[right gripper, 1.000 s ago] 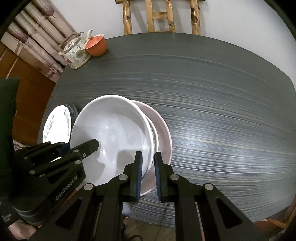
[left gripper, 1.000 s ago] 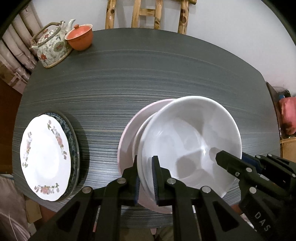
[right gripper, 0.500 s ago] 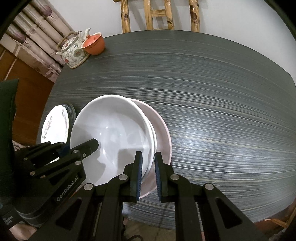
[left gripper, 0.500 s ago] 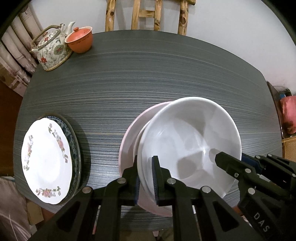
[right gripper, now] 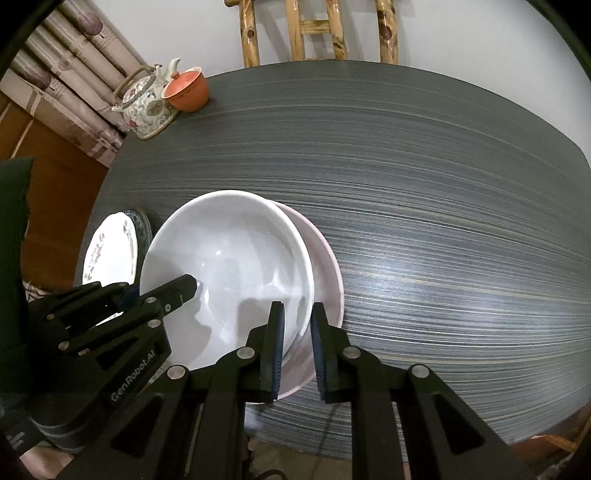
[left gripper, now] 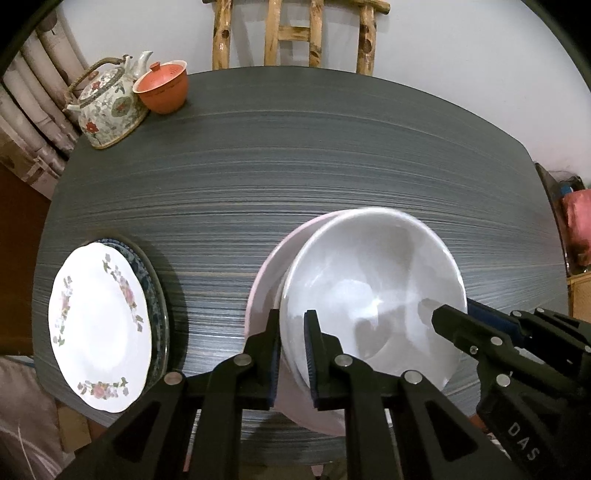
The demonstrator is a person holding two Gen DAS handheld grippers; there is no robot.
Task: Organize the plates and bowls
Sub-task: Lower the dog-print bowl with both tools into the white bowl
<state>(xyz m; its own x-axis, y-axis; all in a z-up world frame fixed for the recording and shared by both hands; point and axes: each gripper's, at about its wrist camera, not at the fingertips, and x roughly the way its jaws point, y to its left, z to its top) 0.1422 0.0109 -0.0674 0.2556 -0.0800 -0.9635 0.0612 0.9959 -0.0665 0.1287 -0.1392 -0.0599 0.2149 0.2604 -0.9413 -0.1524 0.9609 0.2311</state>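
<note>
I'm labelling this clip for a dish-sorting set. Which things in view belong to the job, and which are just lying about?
Part of the job:
- white bowl, gripped at its rim by both hand-held grippers
- pink plate under it
- floral plate
- dark patterned plate beneath the floral one

Just lying about:
- floral teapot
- orange lidded cup
- wooden chair

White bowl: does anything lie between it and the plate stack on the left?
Nothing visible does. Only bare table separates the white bowl, gripped by both tools, from the floral plate stack.
</note>
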